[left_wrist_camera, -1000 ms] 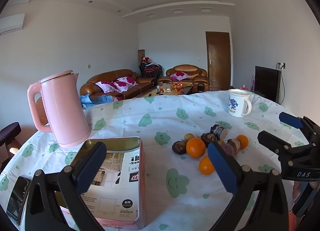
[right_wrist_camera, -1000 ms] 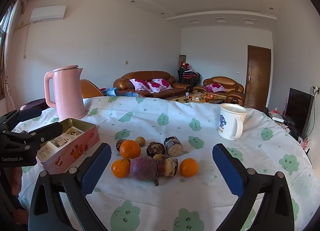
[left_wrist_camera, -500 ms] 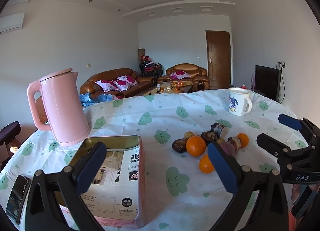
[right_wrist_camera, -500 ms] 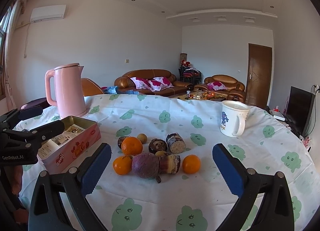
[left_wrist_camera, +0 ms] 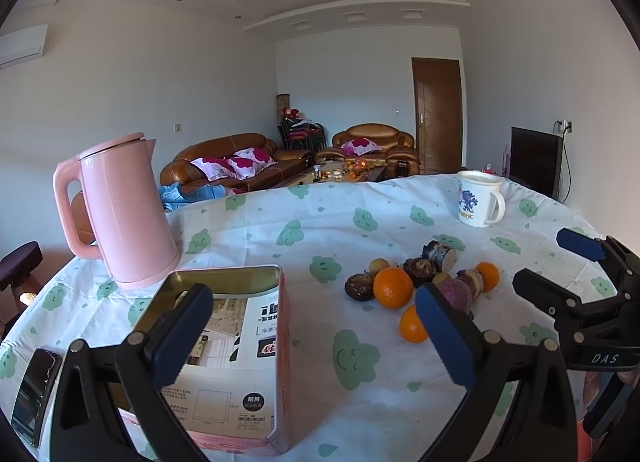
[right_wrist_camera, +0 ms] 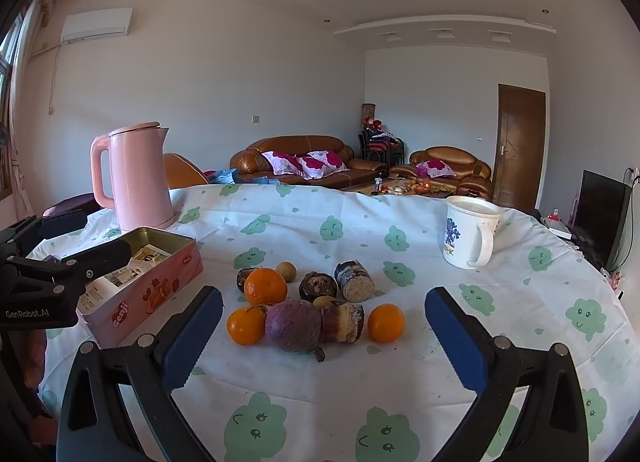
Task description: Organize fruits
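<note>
we hold both grippers above the table [right_wrist_camera: 400,374], which wears a white cloth printed with green cloud faces. our right gripper [right_wrist_camera: 324,336] has its jaws spread wide with nothing between the blue pads [right_wrist_camera: 192,336], and it faces the cluster of fruit directly – the fruit sits just beyond the fingertips, not touching them. our left gripper [left_wrist_camera: 314,336] is likewise wide open and empty, hanging over the near end of the pink tin [left_wrist_camera: 224,362], which lies open with printed paper inside

the fruit is gathered in one loose heap near the middle of the table, to the right of the tin and well apart from it. in the right wrist view we count three oranges: one at the back left [right_wrist_camera: 265,286], one at the front left [right_wrist_camera: 246,325] and one at the front right [right_wrist_camera: 386,323]. between the front two lies a purple fruit [right_wrist_camera: 294,325], touching a cut brownish piece [right_wrist_camera: 344,321] on its right. behind them are a dark round fruit [right_wrist_camera: 318,286], a cut cylinder piece [right_wrist_camera: 354,280] and a small tan fruit [right_wrist_camera: 286,270] – we cannot tell what kinds these are

a pink kettle [right_wrist_camera: 136,178] stands upright behind the tin, and a white mug [right_wrist_camera: 470,238] with a blue print stands far right. a dark phone [left_wrist_camera: 34,394] lies at the table edge left of the tin
</note>
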Motion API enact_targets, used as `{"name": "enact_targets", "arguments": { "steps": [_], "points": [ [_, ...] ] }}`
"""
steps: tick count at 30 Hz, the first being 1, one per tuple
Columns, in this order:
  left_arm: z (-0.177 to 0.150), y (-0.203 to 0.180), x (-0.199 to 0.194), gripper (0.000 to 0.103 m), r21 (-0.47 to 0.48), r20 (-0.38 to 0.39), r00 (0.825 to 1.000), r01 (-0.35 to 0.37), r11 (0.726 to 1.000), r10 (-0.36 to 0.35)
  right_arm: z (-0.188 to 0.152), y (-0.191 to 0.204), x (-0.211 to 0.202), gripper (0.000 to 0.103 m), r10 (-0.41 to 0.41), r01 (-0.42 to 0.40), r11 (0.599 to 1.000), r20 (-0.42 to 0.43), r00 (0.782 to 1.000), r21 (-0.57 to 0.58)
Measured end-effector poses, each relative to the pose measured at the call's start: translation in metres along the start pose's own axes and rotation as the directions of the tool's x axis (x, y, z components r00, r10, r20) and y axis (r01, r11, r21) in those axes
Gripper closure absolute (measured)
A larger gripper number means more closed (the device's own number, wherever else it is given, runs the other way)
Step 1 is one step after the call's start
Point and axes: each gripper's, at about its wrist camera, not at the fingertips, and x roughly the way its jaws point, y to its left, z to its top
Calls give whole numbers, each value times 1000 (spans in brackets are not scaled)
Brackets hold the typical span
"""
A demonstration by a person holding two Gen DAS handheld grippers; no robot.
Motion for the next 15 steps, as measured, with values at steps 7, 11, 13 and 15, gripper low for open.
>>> {"name": "enact_targets", "arguments": {
  "steps": [7,11,13,15],
  "points": [
    [0,1,1,0,-1,-4,1000,1,1000,-1,-1,1,0,1,3,-3,1000,-3,1000,0],
    [-1,1,4,0,1,-15,1000,0,1000,0,-1,2,0,1,0,0,1000,-6,1000,1],
    [-2,1,5,0,1,-20,1000,1,1000,-1,-2,2,0,1,-1,1,1000,-9,1000,2],
    [-2,1,7,0,3,-25,1000,0,1000,0,-2,2,1,1,-1,2,1000,-12,1000,2]
  ]
}}
